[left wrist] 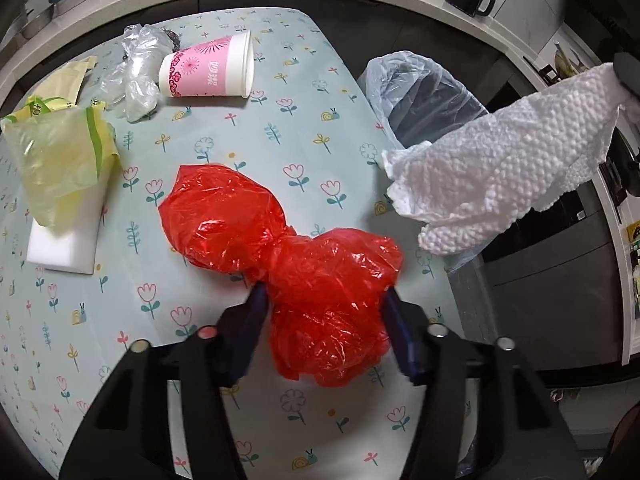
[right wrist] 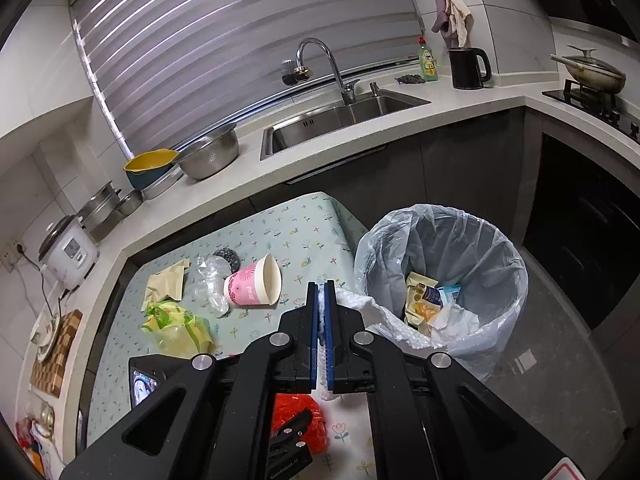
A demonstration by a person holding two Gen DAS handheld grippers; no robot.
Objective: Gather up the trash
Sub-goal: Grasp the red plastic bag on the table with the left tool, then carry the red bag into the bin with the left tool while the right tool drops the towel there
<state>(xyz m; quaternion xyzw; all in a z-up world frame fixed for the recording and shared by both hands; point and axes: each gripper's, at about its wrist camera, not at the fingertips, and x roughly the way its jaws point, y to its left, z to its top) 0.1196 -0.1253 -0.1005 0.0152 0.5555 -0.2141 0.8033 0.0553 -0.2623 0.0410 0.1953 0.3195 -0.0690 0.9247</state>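
Observation:
My left gripper (left wrist: 324, 296) holds a crumpled red plastic bag (left wrist: 280, 256) between its blue fingers, just above the floral tablecloth (left wrist: 280, 128). My right gripper (right wrist: 322, 292) is shut on a white foam sheet (left wrist: 500, 168), which hangs over the rim of the lined trash bin (right wrist: 516, 264). The bin (left wrist: 424, 96) stands off the table's right edge and holds wrappers and paper. On the table lie a pink paper cup (left wrist: 208, 68) on its side, clear plastic wrap (left wrist: 136, 76), a yellow-green bag (left wrist: 56, 160) and a white foam block (left wrist: 64, 248).
A beige paper packet (right wrist: 166, 280) lies at the table's far left. Behind the table runs a counter with a sink (right wrist: 320, 124), steel bowl (right wrist: 210, 152), kettle (right wrist: 468, 68) and rice cooker (right wrist: 68, 252). Dark cabinets (right wrist: 580, 240) stand beyond the bin.

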